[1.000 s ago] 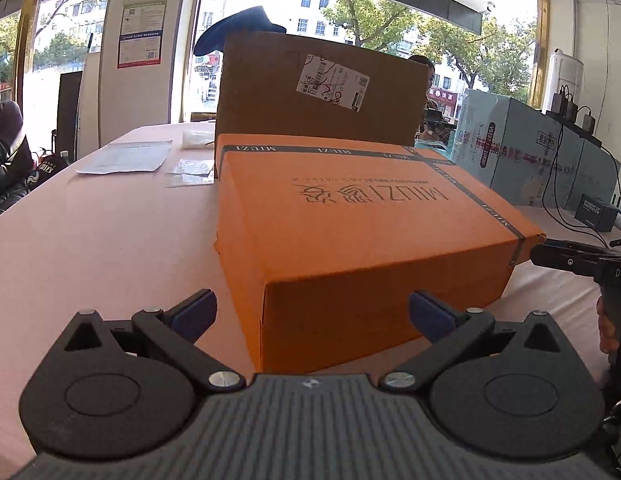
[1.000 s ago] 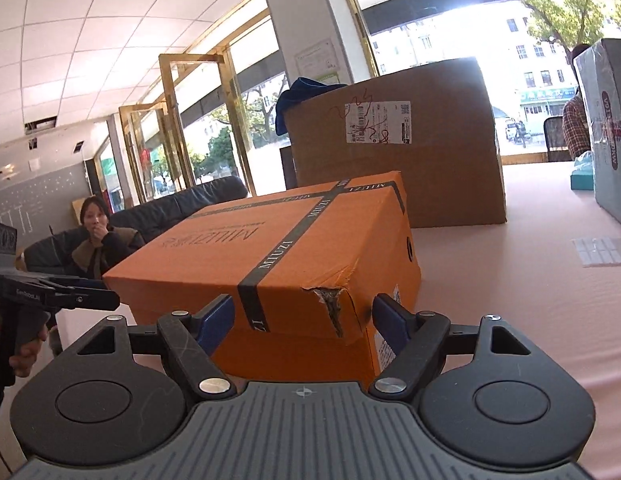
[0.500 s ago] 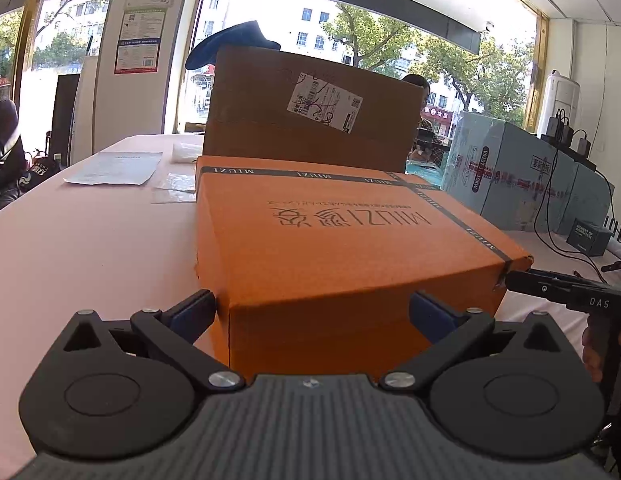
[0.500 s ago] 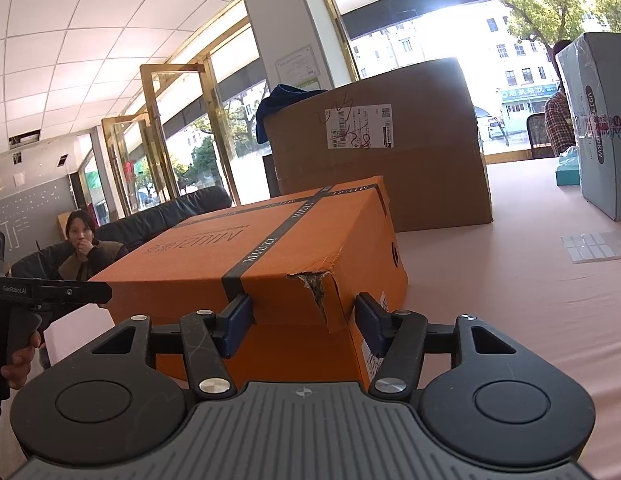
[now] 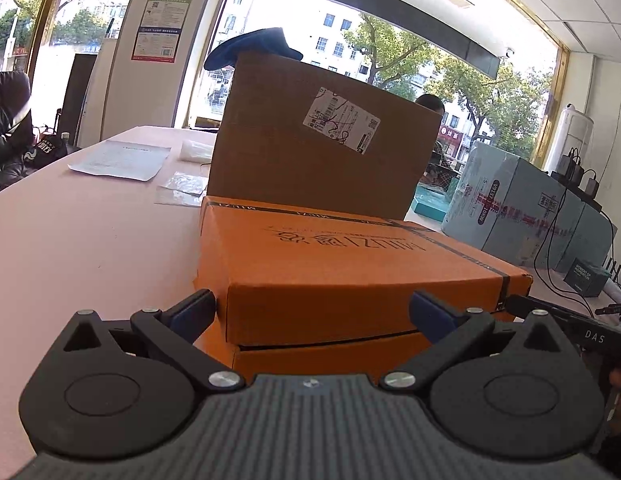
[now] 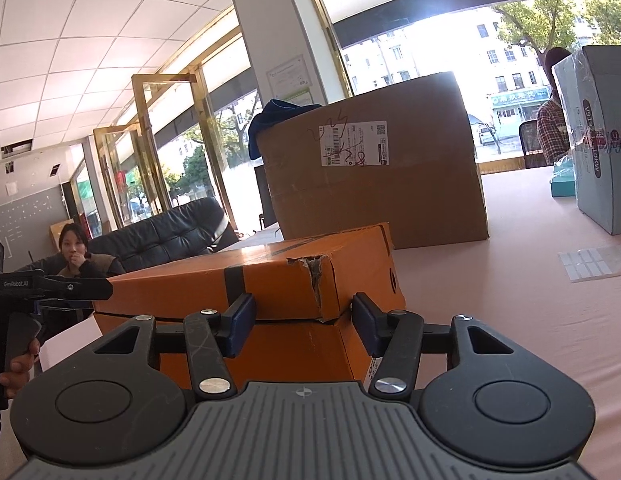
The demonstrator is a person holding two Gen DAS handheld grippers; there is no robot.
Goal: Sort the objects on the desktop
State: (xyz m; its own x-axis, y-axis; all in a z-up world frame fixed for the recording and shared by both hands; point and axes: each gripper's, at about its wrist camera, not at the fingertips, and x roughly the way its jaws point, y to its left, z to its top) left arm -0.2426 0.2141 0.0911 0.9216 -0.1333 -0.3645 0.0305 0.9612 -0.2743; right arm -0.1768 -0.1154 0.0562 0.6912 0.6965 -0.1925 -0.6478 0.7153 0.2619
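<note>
Two grippers address the orange lidded cardboard box (image 5: 350, 280) from opposite ends. Your left gripper (image 5: 312, 314) has its jaws spread wide, one either side of the lid's near end; your right gripper (image 6: 302, 314) has its jaws narrower, straddling the torn corner (image 6: 316, 276). Neither visibly clamps. The box rests on the pink table (image 5: 82, 240), ahead of the jaws, lid slightly raised. This paired placement suits a level two-ended lift.

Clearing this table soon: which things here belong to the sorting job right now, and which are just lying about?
In hand: orange box, left gripper, right gripper.
Lying about: big brown carton, pale blue boxes, paper sheet, plastic bags.
</note>
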